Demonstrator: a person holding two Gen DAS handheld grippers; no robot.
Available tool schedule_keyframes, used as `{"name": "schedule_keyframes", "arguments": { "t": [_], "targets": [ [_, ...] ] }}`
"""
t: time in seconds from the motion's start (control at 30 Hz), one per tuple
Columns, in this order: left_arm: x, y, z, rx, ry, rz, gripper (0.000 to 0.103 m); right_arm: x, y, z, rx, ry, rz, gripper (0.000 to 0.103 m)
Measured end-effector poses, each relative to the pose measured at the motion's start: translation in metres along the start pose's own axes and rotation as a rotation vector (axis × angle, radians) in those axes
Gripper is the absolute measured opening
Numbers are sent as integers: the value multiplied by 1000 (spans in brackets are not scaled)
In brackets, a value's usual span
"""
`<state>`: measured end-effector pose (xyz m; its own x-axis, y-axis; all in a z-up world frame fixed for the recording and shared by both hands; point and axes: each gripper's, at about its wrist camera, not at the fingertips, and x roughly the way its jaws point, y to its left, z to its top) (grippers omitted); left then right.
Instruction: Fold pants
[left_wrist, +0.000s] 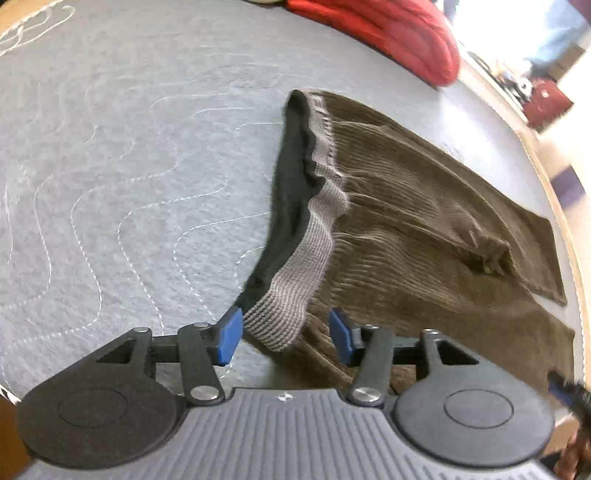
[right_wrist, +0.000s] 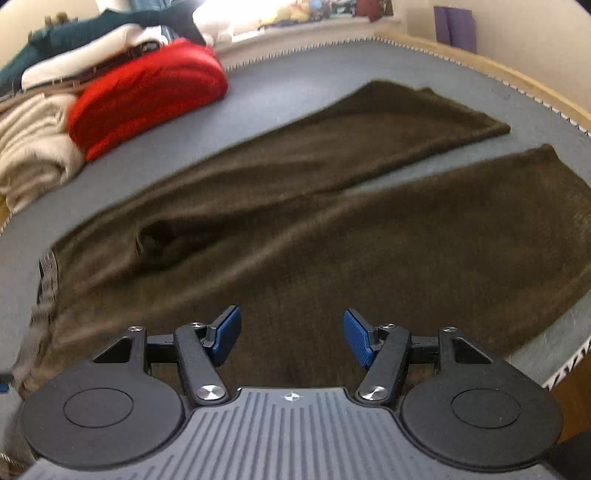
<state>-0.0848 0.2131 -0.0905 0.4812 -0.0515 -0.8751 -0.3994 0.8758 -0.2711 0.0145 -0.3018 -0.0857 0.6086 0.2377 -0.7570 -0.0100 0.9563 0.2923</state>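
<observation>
Brown corduroy pants (left_wrist: 424, 229) lie flat on a grey quilted mat (left_wrist: 129, 166). Their ribbed grey waistband (left_wrist: 295, 280) gapes and shows black lining. My left gripper (left_wrist: 286, 336) stands open at the near waistband corner, which lies between the blue pads (left_wrist: 231, 334) without being pressed. In the right wrist view the pants (right_wrist: 332, 229) spread out with both legs running to the far right, a narrow gap between them, and the waistband (right_wrist: 46, 280) at the left. My right gripper (right_wrist: 291, 336) is open over the near leg, with nothing between its fingers.
A folded red garment (right_wrist: 147, 96) lies on the mat beyond the pants, also in the left wrist view (left_wrist: 399, 37). Cream and white clothes (right_wrist: 33, 155) pile up at the far left. The mat's stitched edge and a wooden rim (right_wrist: 517, 77) run close past the leg ends.
</observation>
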Motion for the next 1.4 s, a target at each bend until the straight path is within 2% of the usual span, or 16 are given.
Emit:
{"name": "schedule_keyframes", "arguments": {
  "t": [0.1,0.23,0.33,0.4,0.47,0.5,0.53,0.73,0.83,0.97,1.1,1.17,1.2,1.27,1.33,1.4],
  "targets": [
    [13,-6,-3,36,43,59,61,3,8,-8,-42,31,-5,64],
    [24,-15,-1,65,46,71,72,1,26,-19,-120,53,35,64],
    [44,-13,-2,59,67,70,72,-1,38,-26,-155,65,66,64],
    [49,-20,-3,112,56,78,72,-5,44,-28,-169,66,85,64],
    [50,-29,-7,187,47,70,58,-8,48,-30,-190,59,86,64],
    [51,-34,-8,217,41,68,42,-9,51,-31,-205,55,85,64],
    [50,-36,-9,241,30,68,36,-10,54,-33,-223,50,83,64],
    [14,-40,-12,236,-110,66,21,-13,68,-43,-354,16,77,64],
    [0,-45,-24,269,-139,110,22,-10,69,-45,-377,21,86,64],
    [7,-41,-36,215,-114,175,22,-9,66,-45,-376,19,83,64],
    [19,-55,-36,270,-111,223,25,-8,61,-41,-361,18,78,64],
    [18,-52,-32,226,-129,230,41,-7,57,-40,-358,13,65,64],
    [15,-54,-31,217,-159,255,58,-7,54,-40,-353,9,58,64],
    [0,-62,-33,246,-273,334,61,-8,47,-37,-337,-10,36,64],
    [-9,-69,-31,278,-335,307,61,-9,39,-35,-314,-32,15,64],
    [-12,-76,-32,298,-346,200,55,-5,32,-33,-285,-25,2,64]
  ]
}}
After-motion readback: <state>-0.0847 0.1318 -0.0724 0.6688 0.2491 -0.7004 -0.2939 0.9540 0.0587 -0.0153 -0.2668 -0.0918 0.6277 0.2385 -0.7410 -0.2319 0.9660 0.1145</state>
